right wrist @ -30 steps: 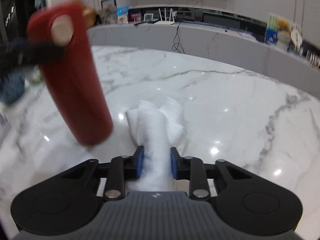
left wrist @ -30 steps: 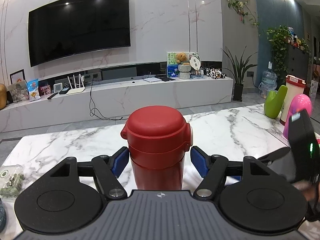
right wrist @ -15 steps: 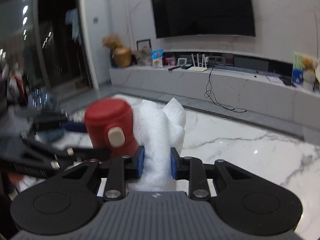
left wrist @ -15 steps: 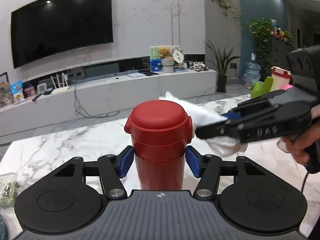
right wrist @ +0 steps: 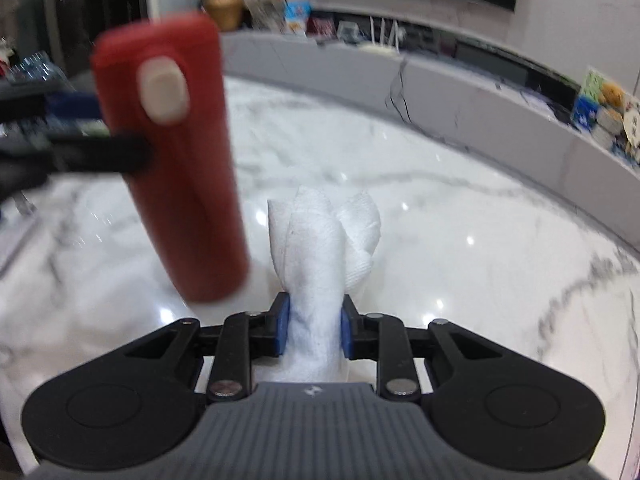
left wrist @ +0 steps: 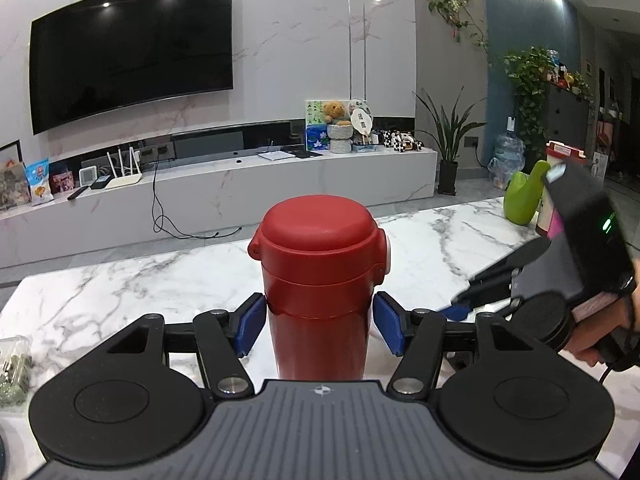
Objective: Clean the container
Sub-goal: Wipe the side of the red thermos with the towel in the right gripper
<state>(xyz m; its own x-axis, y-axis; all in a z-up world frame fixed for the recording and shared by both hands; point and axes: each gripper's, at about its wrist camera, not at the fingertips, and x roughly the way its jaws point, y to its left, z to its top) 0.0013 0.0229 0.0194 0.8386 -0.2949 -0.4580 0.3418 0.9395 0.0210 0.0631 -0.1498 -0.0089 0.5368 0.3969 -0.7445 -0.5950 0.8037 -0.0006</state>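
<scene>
Left wrist view: left gripper (left wrist: 320, 324) clamps the red flask (left wrist: 320, 280) below its lid, upright over the marble table (left wrist: 120, 280). Right gripper (left wrist: 460, 312) sits low beside it, apart.

Right wrist view: right gripper (right wrist: 312, 332) pinches a bunched white cloth (right wrist: 320, 248), just beside the flask's base, not touching. Wiping looks unfinished; body and lid remain.

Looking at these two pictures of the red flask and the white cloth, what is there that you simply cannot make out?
- Left wrist view: the red flask's base, hidden behind the left gripper body.
- Left wrist view: the white cloth, hidden; only the right gripper's side shows.
- Right wrist view: the flask is blurred, so any dirt is unreadable.
- Right wrist view: whether the cloth touches the flask.
</scene>
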